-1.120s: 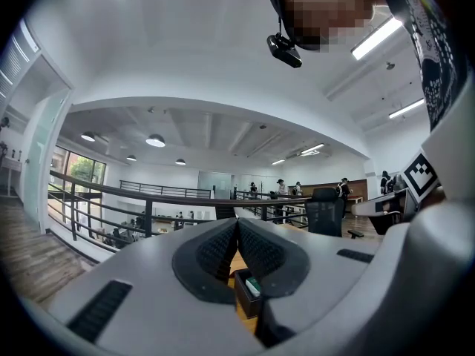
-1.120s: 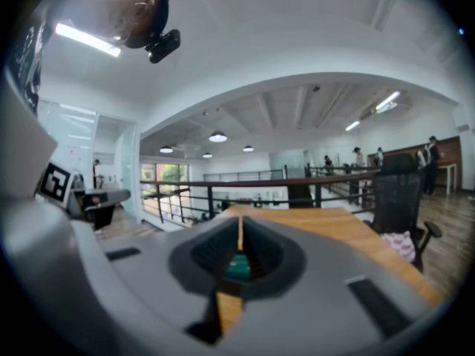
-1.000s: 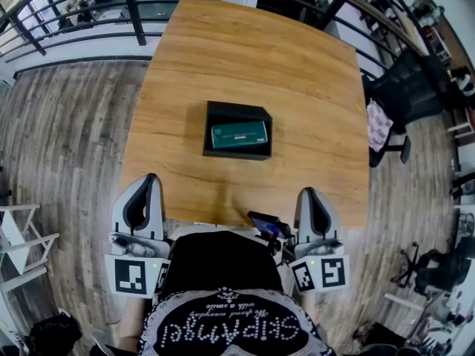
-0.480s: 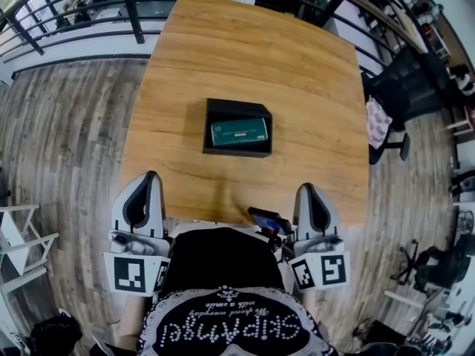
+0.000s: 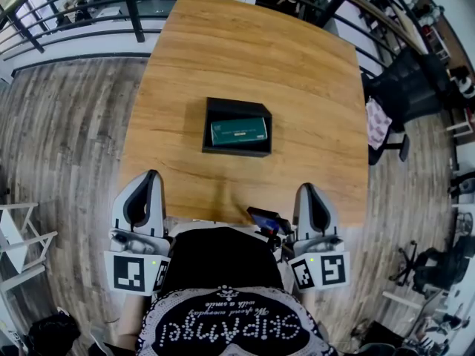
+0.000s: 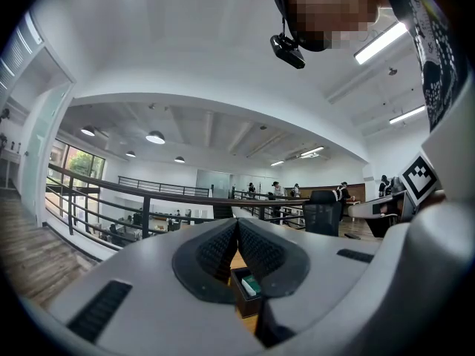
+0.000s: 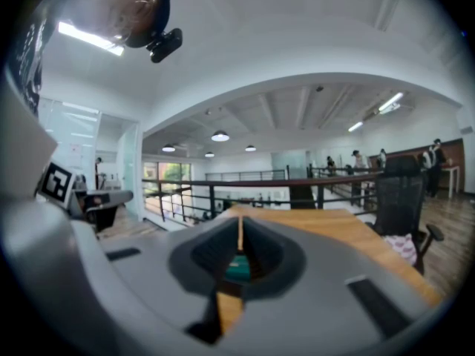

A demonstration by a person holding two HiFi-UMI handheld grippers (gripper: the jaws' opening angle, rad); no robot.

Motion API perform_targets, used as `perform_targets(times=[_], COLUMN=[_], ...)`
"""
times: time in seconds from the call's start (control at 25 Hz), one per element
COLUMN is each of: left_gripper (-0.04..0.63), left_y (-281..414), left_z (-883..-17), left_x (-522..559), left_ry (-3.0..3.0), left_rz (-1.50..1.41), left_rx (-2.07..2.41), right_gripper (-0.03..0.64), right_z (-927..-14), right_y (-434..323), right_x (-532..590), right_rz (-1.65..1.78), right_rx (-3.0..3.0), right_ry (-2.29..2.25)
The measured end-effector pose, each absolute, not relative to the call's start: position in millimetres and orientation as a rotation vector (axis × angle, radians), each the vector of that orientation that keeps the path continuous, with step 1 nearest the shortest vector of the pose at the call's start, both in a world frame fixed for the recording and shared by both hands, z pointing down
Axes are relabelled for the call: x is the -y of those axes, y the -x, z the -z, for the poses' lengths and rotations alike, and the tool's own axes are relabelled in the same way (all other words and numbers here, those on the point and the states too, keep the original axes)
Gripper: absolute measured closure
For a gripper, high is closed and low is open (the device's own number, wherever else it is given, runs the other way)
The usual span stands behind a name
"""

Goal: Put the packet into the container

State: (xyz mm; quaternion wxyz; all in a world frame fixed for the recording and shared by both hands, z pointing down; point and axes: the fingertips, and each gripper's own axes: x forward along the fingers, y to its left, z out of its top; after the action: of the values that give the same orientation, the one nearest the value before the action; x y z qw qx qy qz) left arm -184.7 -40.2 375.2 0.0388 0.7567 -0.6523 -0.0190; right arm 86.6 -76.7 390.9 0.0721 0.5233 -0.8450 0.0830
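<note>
One light-brown wooden rectangular table (image 5: 245,58) is seen, and on it stands one black open-topped rectangular container (image 5: 237,108), set near the middle of the tabletop and somewhat toward the near edge. One green flat packet (image 5: 238,131) is counted, and it lies flat inside that container, filling most of its floor. Two grey two-jaw grippers are held at the near edge of the table, one to each side of the person, both well apart from the container. The jaws of the left gripper (image 6: 237,223) are pressed together at their tips, and nothing is held or touched by them; the container with the packet is seen only beyond them, through the gap lower down. The jaws of the right gripper (image 7: 240,225) are likewise drawn together, with only a hairline slit left between them through which the wood of the table shows, and nothing is pinched there; a patch of the green packet is glimpsed far behind them. One small dark device (image 5: 267,221) is seen just beside the right gripper. One black office chair (image 5: 404,87) stands at the table's right side, with one patterned cloth (image 5: 378,122) draped on it. A black metal railing (image 5: 89,24) runs along the far side.
</note>
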Motion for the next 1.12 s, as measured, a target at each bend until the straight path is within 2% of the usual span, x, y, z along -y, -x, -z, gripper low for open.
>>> perform_targets(times=[1.12], left_gripper=[0.568], left_y=[177.0], left_z=[-377.2], left_x=[46.7], left_ry=[-2.357], left_rz=[0.036], left_rx=[1.962], right_gripper=[0.578], right_z=[-392.8], right_y=[-85.4], right_x=[81.0], right_rz=[-0.233], right_rx=[2.543], right_ry=[-1.571])
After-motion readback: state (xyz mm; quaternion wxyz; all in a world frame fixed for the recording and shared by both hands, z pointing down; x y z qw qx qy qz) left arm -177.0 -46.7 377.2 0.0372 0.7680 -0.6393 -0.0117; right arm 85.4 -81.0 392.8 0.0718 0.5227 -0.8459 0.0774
